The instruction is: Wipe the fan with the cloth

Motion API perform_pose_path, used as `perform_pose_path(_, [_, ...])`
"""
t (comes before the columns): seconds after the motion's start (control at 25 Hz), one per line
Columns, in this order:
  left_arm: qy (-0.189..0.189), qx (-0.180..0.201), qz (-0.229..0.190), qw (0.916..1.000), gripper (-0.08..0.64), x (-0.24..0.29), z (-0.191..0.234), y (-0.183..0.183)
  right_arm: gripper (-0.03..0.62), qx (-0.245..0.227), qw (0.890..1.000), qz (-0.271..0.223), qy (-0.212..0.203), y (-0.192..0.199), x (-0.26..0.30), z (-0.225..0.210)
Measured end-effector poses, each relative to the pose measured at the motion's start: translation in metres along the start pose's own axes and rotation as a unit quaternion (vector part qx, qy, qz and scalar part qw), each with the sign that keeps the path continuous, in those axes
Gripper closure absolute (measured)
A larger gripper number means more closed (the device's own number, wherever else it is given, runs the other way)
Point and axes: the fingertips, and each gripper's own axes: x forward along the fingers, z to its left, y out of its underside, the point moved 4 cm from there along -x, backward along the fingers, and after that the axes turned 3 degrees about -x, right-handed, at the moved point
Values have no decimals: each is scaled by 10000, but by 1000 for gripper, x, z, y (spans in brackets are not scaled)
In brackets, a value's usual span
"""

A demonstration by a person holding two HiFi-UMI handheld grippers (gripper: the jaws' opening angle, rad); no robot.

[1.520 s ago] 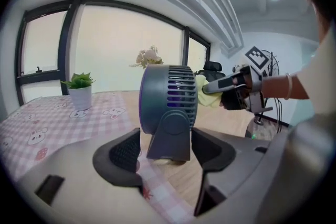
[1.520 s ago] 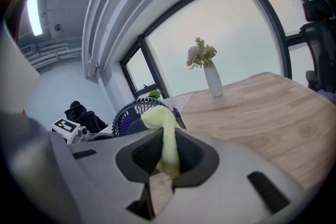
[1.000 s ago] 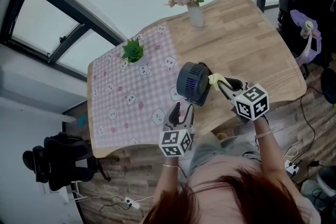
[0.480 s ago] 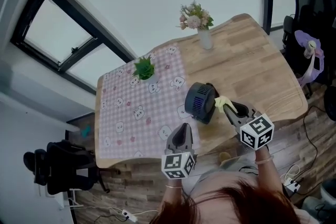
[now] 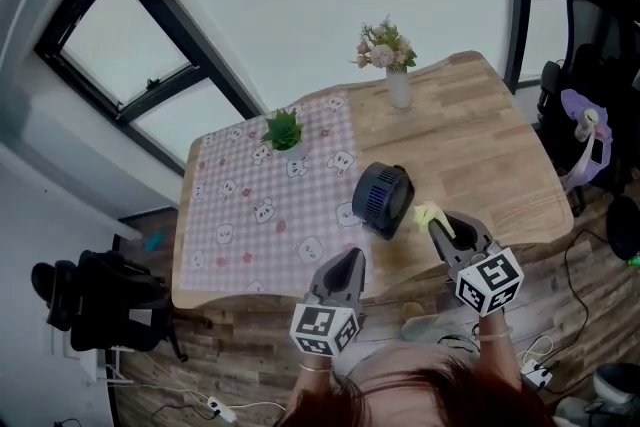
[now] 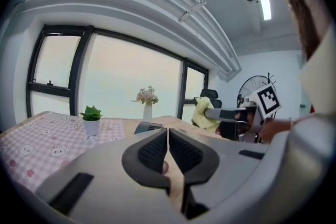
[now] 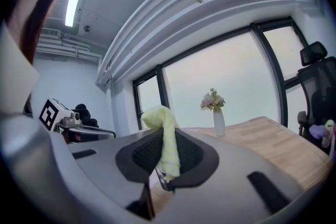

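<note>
Since a second ago: both hand-held tools have drawn back from the small round dark desk fan [image 5: 383, 198] toward the person. The left tool [image 5: 351, 260], whose jaws stood apart by the fan's base, has just closed them and now sits clear of the fan, over the near edge of the surface.
Left tool: jaws pressed together from root to tip, with nothing between them.
Right tool [image 5: 438, 228]: clamped on a pale yellow-green cloth [image 7: 167, 136], which stands up between the ribbed pads and folds over at the top.
Fan: upright on the surface, just where the tablecloth ends and bare wood begins, its grille turned toward the left tool's side. The cloth's bunched end lies just beside its right flank; whether the two touch cannot be told.
Surface: a light wooden tabletop [image 5: 480, 145] with an uneven edge, its left half under a pink checked tablecloth with small animal prints [image 5: 250, 205].
Also on the surface: a small green plant in a white pot [image 5: 285, 130] on the tablecloth, and a white vase of pink flowers [image 5: 397, 80] on bare wood near the far edge, both well apart from the fan.
Backdrop: a black-framed window [image 5: 150, 85] beyond the far side.
</note>
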Motion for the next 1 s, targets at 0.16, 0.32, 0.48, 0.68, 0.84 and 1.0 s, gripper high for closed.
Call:
perform_pose_path(0.16, [121, 12, -33, 9999, 543, -17, -13, -2, 543, -126, 9999, -63, 52, -9, -18, 10])
perform_pose_path(0.32, [174, -23, -110, 9998, 543, -39, -25, -4, 543, -243, 9996, -117, 62, -14, -34, 25])
perform_pose_path(0.48, [184, 80, -247, 9995, 543, -57, -35, -9, 543, -419, 9989, -184, 137, -26, -51, 38])
perform_pose_path(0.68, [171, 125, -401, 9990, 543, -84, -46, -13, 543, -563, 9979, -265, 177, -34, -74, 60])
perform_pose_path(0.84, [81, 226, -484, 9985, 543, -109, -56, -16, 543, -585, 9974, -382, 175, -37, -98, 78])
perform_pose_path(1.0, [-16, 294, -560, 9980, 543, -131, -64, -22, 543, -690, 9964, -450, 212, -42, -115, 93])
